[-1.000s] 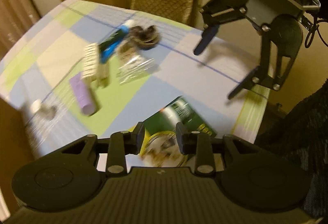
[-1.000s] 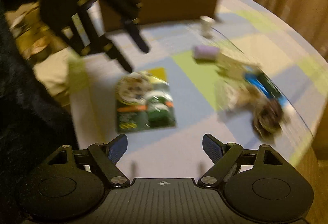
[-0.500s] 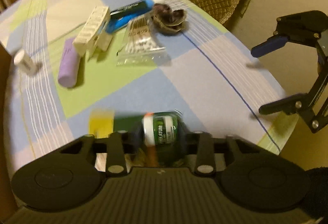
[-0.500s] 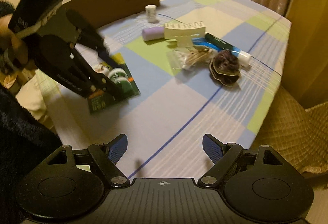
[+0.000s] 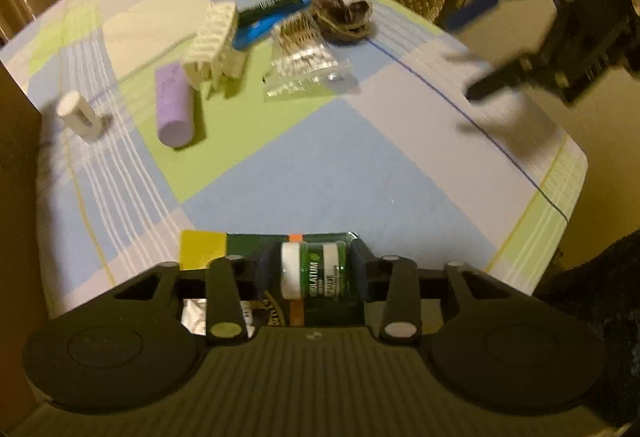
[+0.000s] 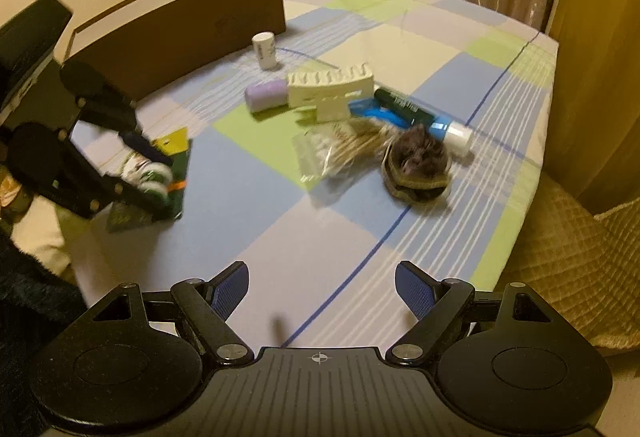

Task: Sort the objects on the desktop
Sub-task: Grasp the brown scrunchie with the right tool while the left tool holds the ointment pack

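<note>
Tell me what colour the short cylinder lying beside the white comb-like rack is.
Pale purple; the cylinder shows best in the left wrist view, beside the rack.

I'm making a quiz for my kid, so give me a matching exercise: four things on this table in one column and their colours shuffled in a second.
Things:
1. cylinder
2. comb-like holder
3. tube
4. blister pack between the left gripper's fingers

Colours:
A. green
B. purple
C. blue and black
D. cream

Pairs: 1-B, 2-D, 3-C, 4-A
</note>
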Demonstrator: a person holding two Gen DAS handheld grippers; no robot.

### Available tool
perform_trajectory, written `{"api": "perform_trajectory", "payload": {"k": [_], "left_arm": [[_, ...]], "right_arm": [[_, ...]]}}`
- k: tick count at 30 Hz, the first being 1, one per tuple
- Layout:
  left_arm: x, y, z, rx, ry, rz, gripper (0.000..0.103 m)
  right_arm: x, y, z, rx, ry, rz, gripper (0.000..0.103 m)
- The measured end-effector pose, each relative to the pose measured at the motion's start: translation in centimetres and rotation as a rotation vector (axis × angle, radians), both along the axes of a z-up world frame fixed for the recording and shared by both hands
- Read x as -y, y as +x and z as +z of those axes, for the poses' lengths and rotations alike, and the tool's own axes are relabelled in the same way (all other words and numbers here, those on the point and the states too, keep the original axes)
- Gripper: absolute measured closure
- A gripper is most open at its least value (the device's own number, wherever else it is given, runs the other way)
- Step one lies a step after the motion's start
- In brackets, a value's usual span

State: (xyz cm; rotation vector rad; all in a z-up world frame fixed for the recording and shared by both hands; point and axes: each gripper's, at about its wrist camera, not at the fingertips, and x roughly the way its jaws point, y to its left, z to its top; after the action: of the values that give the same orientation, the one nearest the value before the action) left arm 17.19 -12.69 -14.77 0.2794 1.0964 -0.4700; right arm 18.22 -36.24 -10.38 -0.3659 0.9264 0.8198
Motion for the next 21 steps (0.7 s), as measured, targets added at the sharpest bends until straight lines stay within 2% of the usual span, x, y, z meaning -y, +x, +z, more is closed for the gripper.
{"api": "perform_trajectory", "payload": {"k": [4, 7, 15, 16, 17, 18, 20, 21], "left_arm": [[-0.1, -0.5, 0.3, 0.009, 0.016, -0.02, 0.074], [-0.8, -0.6, 1.3, 0.02, 0.025, -0.019, 0.074], [-2.4, -0.6, 4.6, 0.083, 0.055, -0.003, 0.074], [-2.5, -0.6, 4.9, 0.087, 0.057, -0.005, 0.074], [-2.6, -0.6, 5.1, 0.091, 0.058, -0.005, 0.074], [-2.6, -0.5, 5.3, 0.095, 0.059, -0.006, 0.074], [-2.8, -0.6, 5.6, 0.098, 0.058, -0.007, 0.074], [-3.0, -0.6, 5.7, 0.099, 0.057, -0.005, 0.074]], "right_arm": [[-0.8, 2.5, 0.2, 0.051, -0.014, -0.042, 0.02], [-1.2, 5.1, 0.1, 0.055, -0.025, -0.065, 0.02], [-3.4, 9.8, -1.4, 0.061, -0.106, -0.015, 0.021], [-3.7, 10.1, -1.7, 0.054, -0.118, -0.007, 0.024], [-3.9, 10.3, -2.1, 0.039, -0.127, 0.001, 0.037], [-4.1, 10.6, -2.5, 0.025, -0.131, 0.005, 0.043], [-4.4, 10.9, -3.3, 0.013, -0.152, 0.011, 0.044], [-4.2, 10.9, -3.5, 0.006, -0.139, 0.017, 0.058]]}}
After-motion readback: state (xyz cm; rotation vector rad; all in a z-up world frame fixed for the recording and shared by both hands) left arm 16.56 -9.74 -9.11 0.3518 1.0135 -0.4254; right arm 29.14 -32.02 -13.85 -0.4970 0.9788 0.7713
